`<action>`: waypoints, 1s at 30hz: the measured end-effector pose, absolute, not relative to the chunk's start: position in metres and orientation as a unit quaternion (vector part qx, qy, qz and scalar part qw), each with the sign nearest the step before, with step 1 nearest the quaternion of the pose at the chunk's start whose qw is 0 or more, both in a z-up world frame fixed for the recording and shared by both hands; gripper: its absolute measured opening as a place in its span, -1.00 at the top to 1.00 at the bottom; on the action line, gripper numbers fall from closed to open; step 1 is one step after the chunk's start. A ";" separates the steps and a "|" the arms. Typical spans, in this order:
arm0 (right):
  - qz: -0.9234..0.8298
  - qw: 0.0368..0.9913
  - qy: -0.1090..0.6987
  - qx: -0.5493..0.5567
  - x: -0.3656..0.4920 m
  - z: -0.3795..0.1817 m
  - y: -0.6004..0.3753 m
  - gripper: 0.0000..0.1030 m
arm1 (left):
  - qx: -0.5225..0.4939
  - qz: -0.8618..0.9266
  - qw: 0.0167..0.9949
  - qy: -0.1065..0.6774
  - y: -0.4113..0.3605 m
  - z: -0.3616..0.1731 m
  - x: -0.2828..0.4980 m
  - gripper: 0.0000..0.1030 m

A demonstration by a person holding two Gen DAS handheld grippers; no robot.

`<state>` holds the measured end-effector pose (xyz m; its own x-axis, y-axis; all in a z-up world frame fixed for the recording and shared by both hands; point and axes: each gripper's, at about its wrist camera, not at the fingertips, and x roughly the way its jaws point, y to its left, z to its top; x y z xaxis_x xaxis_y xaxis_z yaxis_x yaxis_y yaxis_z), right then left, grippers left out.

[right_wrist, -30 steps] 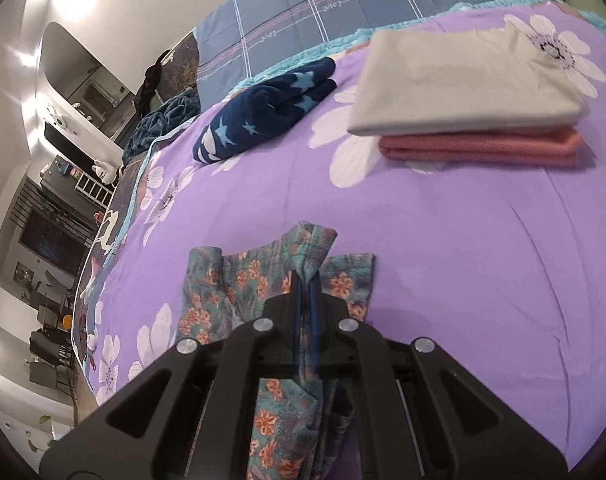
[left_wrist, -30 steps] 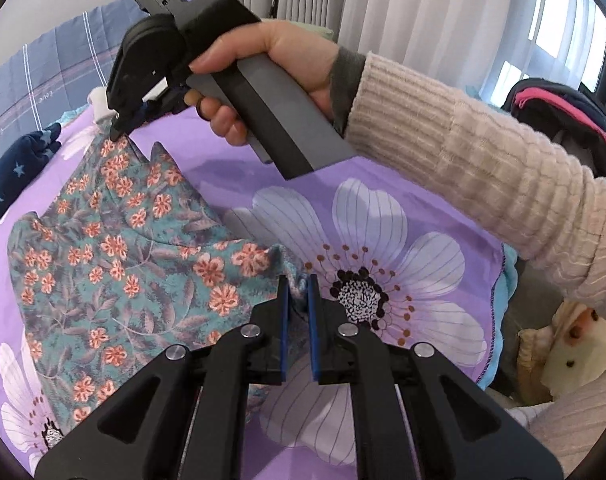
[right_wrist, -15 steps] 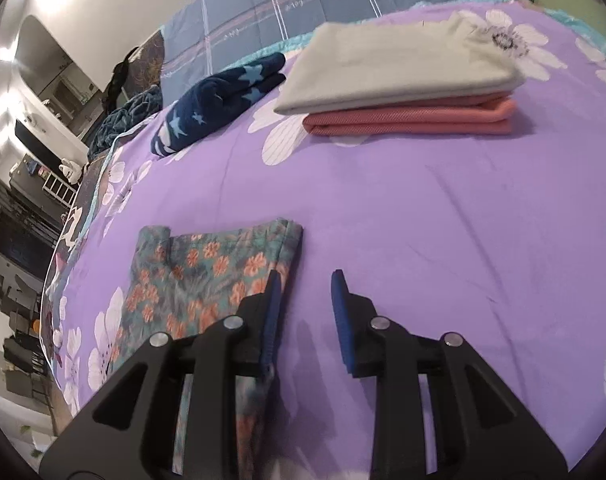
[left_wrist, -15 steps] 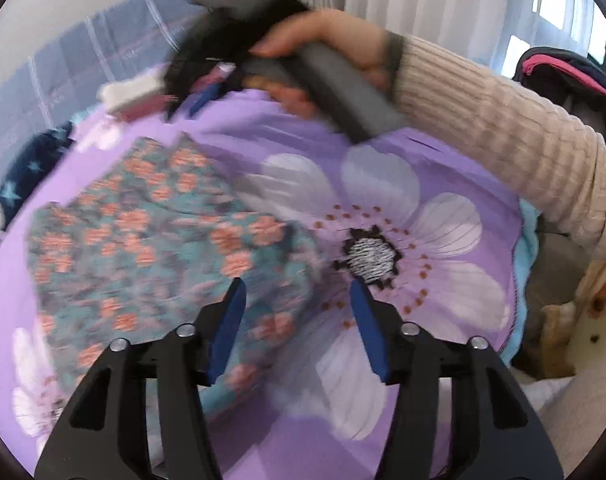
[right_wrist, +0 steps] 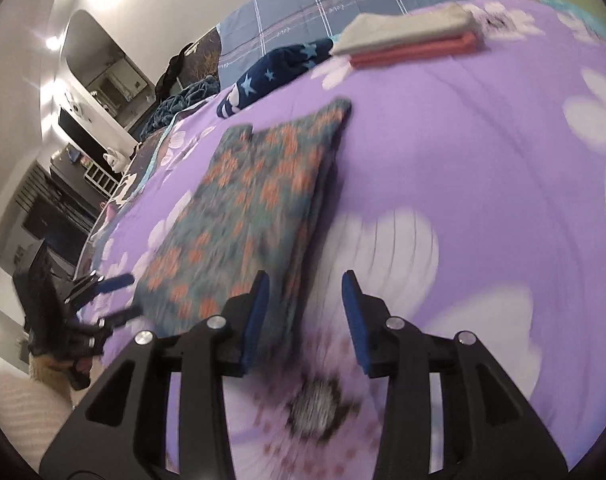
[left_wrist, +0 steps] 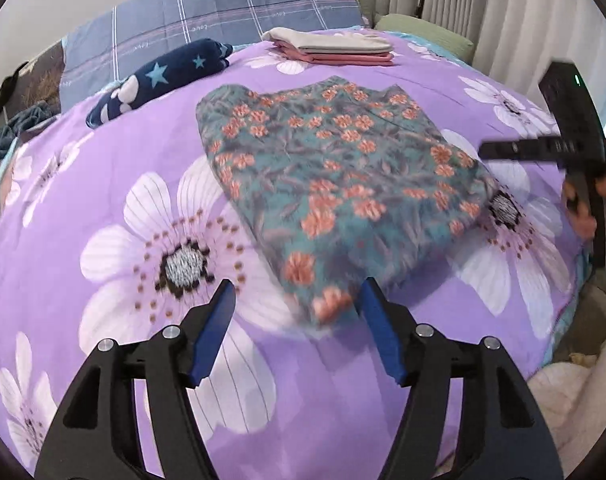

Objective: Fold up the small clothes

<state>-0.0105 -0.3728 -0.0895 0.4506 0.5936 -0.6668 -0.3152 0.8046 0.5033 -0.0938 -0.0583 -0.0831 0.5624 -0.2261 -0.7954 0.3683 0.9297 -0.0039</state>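
The floral garment [left_wrist: 335,184], teal with orange blossoms, lay folded into a rough rectangle on the purple flowered bedspread [left_wrist: 115,184]. Its far edge showed two small peaks; its layered right edge appeared in the right wrist view [right_wrist: 255,208].

The left gripper [left_wrist: 297,316] stood wide open and held nothing. Its blue pads [left_wrist: 213,334] flanked the garment's near corner; whether they touched the cloth could not be told. The right gripper [right_wrist: 305,312] was likewise wide open and empty, near the garment's near right corner, with its left pad [right_wrist: 255,316] overlapping the cloth edge in the picture; contact could not be confirmed.

Far across the bed lay a stack of folded clothes [left_wrist: 335,46], grey over pink. To its left lay a navy star-print garment [left_wrist: 163,78].

Both views were motion-blurred near the grippers. In the left wrist view the right gripper [left_wrist: 515,150] was cut off at the right edge.
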 end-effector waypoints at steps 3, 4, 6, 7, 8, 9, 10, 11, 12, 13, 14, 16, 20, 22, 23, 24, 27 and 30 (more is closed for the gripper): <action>0.274 0.835 0.453 0.153 -0.033 -0.094 -0.374 0.25 | 0.102 -0.185 0.875 0.435 -0.067 -0.088 -0.100 -0.36; 0.277 0.834 0.452 0.151 -0.039 -0.094 -0.373 0.26 | 0.112 -0.186 0.872 0.438 -0.070 -0.093 -0.100 -0.36; 0.284 0.834 0.451 0.143 -0.050 -0.092 -0.366 0.29 | 0.121 -0.175 0.872 0.440 -0.076 -0.099 -0.099 -0.36; 0.286 0.834 0.451 0.139 -0.053 -0.091 -0.363 0.30 | 0.122 -0.166 0.874 0.440 -0.077 -0.102 -0.097 -0.36; 0.288 0.835 0.450 0.130 -0.056 -0.091 -0.357 0.31 | 0.114 -0.160 0.876 0.440 -0.077 -0.103 -0.094 -0.36; 0.289 0.836 0.450 0.123 -0.058 -0.090 -0.352 0.36 | 0.102 -0.159 0.878 0.439 -0.074 -0.103 -0.092 -0.36; 0.288 0.837 0.452 0.112 -0.059 -0.091 -0.345 0.41 | 0.086 -0.157 0.883 0.435 -0.072 -0.102 -0.090 -0.36; 0.286 0.837 0.453 0.108 -0.058 -0.092 -0.341 0.53 | 0.077 -0.156 0.886 0.431 -0.071 -0.100 -0.089 -0.36; 0.283 0.837 0.455 0.105 -0.056 -0.093 -0.338 0.78 | 0.070 -0.156 0.889 0.425 -0.070 -0.098 -0.088 -0.36; 0.281 0.837 0.458 0.103 -0.055 -0.093 -0.335 0.89 | 0.066 -0.155 0.892 0.420 -0.070 -0.096 -0.087 -0.36; 0.275 0.839 0.459 0.098 -0.055 -0.093 -0.333 0.99 | 0.062 -0.151 0.896 0.414 -0.069 -0.094 -0.086 -0.36; 0.271 0.843 0.455 0.094 -0.055 -0.091 -0.333 1.00 | 0.064 -0.131 0.899 0.413 -0.066 -0.096 -0.082 -0.36; 0.225 0.856 0.455 0.098 -0.059 -0.087 -0.354 1.00 | 0.063 -0.105 0.892 0.434 -0.051 -0.110 -0.079 -0.42; 0.204 0.855 0.466 0.106 -0.058 -0.091 -0.370 1.00 | 0.035 -0.110 0.889 0.442 -0.043 -0.113 -0.079 -0.43; 0.202 0.854 0.468 0.107 -0.059 -0.092 -0.374 1.00 | 0.028 -0.110 0.889 0.443 -0.042 -0.114 -0.079 -0.43; 0.211 0.852 0.464 0.114 -0.059 -0.092 -0.374 0.94 | 0.030 -0.109 0.890 0.442 -0.043 -0.113 -0.078 -0.43; 0.265 0.844 0.446 0.137 -0.062 -0.085 -0.360 0.43 | 0.054 -0.104 0.893 0.436 -0.051 -0.112 -0.079 -0.43; 0.274 0.849 0.440 0.104 -0.058 -0.082 -0.337 0.18 | 0.061 -0.102 0.893 0.433 -0.052 -0.112 -0.080 -0.43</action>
<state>-0.0582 -0.3374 -0.0821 0.4625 0.5560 -0.6906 -0.3734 0.8287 0.4170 -0.0795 -0.0517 -0.1116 0.6035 -0.1302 -0.7867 0.2353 0.9717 0.0196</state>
